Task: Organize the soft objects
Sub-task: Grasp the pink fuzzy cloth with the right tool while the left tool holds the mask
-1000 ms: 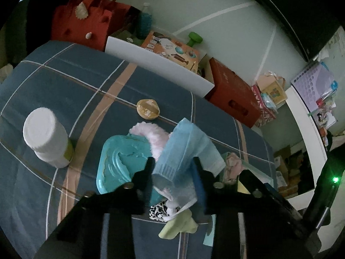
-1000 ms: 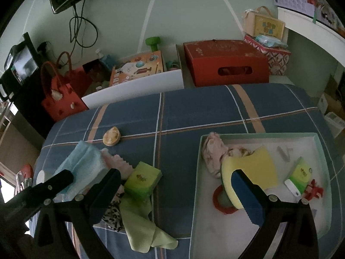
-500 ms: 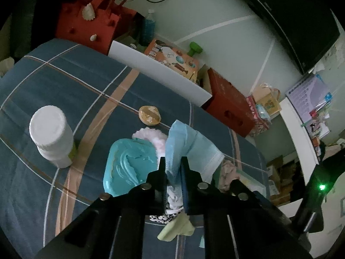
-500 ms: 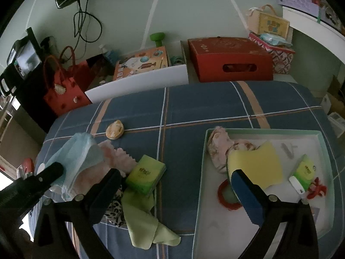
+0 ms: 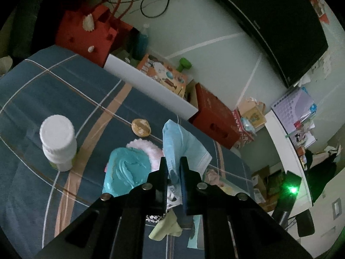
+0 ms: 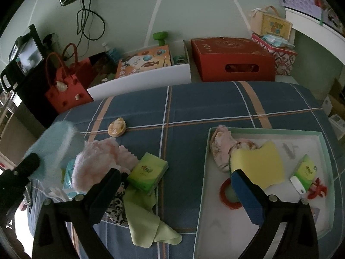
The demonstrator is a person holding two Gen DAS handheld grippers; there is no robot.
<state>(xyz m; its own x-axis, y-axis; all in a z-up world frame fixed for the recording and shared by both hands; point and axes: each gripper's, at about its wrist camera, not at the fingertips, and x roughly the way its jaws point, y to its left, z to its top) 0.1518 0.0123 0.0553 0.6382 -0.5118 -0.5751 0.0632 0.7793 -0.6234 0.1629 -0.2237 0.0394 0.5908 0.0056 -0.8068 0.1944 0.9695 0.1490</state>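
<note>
My left gripper (image 5: 173, 168) is pinched tight on the blue mask (image 5: 183, 142), its jaws having just been closing with the mask between them; the mask stands up from the pads over the pile on the near left of the tray (image 6: 323, 138). My right gripper (image 6: 172, 185) hangs spread wide with nothing between its jaws, one finger over the pile, the other over the tray's near left corner. Risk one: the hold is on a narrow fold near the mask's lower edge, so I judge the loose upper part may flop or slip out in transit. Risk two: the mask's white strap may hook the pink fluffy cloth (image 6: 97, 157) just beside it and drag it along. Risk three: the green tissue pack (image 6: 148, 172) and the green cloth (image 6: 146, 215) lie between the pile and the tray; a low pass could sweep them. The tray's raised left rim is the edge to clear; inside it, the pink bundle (image 6: 220, 149) and yellow sponge (image 6: 258, 161) crowd the far left, while the near floor beside the red ring (image 6: 224, 194) looks bare. Left of the tray, past the pile, a white bottle (image 5: 58, 142) stands upright, well apart. Beyond the tray, the bedcover is open up to a small round biscuit-like item (image 6: 116, 127), then drops at the far edge toward the white board (image 6: 140, 82) and red box (image 6: 235, 60).
</note>
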